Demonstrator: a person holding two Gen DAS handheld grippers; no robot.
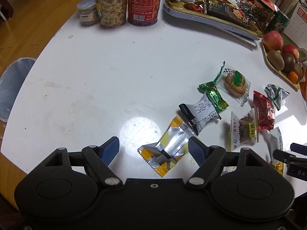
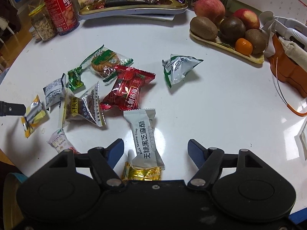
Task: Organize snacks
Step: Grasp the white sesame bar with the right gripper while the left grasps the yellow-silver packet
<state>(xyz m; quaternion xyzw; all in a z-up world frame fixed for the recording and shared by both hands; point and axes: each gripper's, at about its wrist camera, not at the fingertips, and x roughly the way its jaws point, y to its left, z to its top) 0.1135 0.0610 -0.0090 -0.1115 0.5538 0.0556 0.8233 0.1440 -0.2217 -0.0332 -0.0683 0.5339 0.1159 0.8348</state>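
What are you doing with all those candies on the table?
A person is tidying snacks with a two-finger gripper in each hand. The left gripper is open over a yellow and silver packet, which lies between its fingers, not squeezed yet. The right gripper is open around a white sesame crisp packet, also not pinched. Other wrapped snacks lie loose on the white table. The snack tray at the back already holds many packets.
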